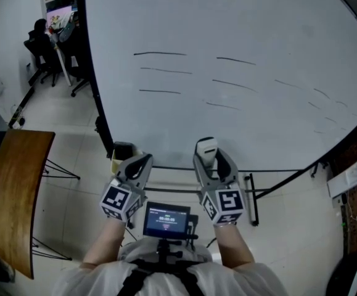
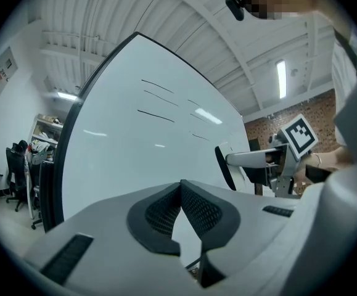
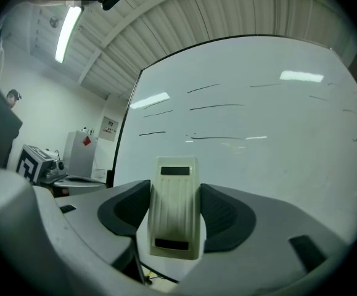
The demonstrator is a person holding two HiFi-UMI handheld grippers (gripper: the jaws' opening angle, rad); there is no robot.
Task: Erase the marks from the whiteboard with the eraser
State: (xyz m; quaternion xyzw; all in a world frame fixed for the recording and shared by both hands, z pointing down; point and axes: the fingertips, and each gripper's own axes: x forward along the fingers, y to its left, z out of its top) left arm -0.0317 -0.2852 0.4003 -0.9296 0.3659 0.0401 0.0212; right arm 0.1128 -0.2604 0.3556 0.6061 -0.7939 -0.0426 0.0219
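While a large whiteboard fills most of the head view, standing on a frame over a pale floor, its marks run as thin dark horizontal strokes in rows across the upper middle, with fainter, shorter ones trailing toward the right edge. Low in front of the person, the right gripper has its jaws closed on the sides of a cream eraser, which is upright and sits near the board's bottom edge, well below every mark. Whether it touches the board cannot be told. The left gripper has its jaw tips pressed together with nothing between them and is held just beside the right one. No wiping appears to have begun. To do it well, the eraser likely needs lifting to the top row, its pad laid flat on the surface, then drawn along each stroke with even pressure. A firm grip should stop it pivoting, and the faint right-hand marks are easy to miss.
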